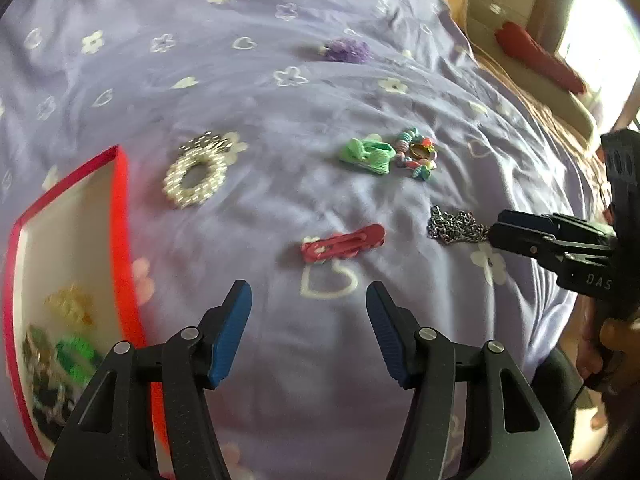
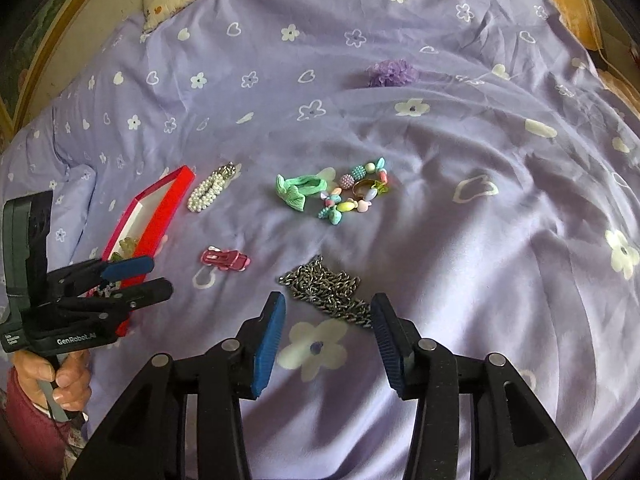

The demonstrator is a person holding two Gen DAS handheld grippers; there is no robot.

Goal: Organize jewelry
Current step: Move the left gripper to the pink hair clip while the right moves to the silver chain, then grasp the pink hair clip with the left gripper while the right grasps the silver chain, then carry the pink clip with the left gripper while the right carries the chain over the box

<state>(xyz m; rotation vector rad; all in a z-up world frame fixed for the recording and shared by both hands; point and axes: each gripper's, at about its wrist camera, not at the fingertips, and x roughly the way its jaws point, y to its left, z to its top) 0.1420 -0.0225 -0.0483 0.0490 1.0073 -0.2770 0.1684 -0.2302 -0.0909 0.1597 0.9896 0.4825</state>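
Jewelry was only partly sorted: a few pieces were seen in the red box (image 1: 120,216) left of the open left gripper (image 1: 308,332), while the chain (image 2: 324,292) lay just ahead of the open right gripper (image 2: 328,340).

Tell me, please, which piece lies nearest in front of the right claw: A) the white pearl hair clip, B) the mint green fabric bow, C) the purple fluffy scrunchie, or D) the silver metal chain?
D: in the right wrist view the silver metal chain lies heaped on the purple bedsheet just ahead of the open right claw, while the other pieces lie farther off.
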